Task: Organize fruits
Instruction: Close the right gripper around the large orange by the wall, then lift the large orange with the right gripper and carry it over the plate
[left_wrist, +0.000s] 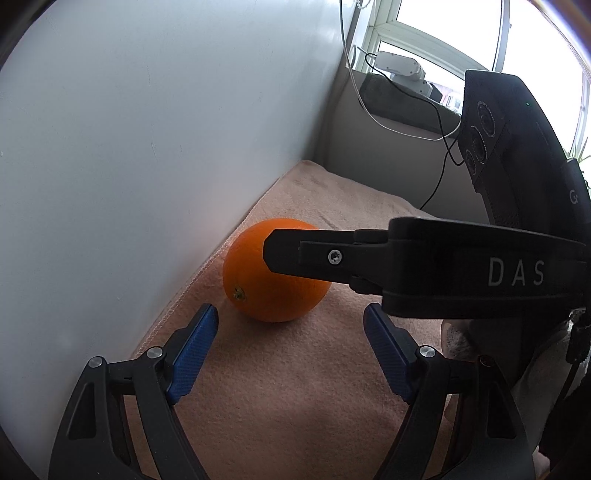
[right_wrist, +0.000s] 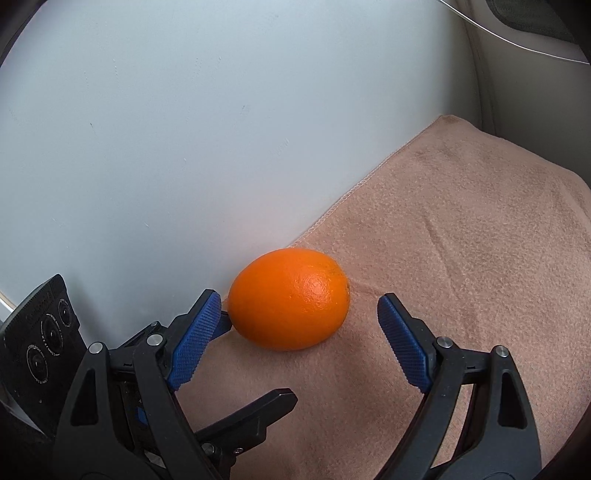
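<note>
One orange (left_wrist: 266, 291) lies on a peach towel (left_wrist: 295, 387), close to a white wall. My left gripper (left_wrist: 291, 312) is open just short of it, with nothing between its blue pads. From the right, a black finger (left_wrist: 291, 254) of the other gripper crosses in front of the fruit. In the right wrist view the orange (right_wrist: 290, 299) sits at the tips of my right gripper (right_wrist: 299, 297), which stands open around it, the pads apart from the peel. The left gripper's finger (right_wrist: 258, 410) shows at lower left.
The white wall (left_wrist: 147, 147) runs along the towel's left edge. Behind the towel a sill (left_wrist: 399, 122) holds a white device (left_wrist: 399, 66) and trailing cables (left_wrist: 439, 147) under a window. The towel (right_wrist: 461, 221) stretches to the right of the orange.
</note>
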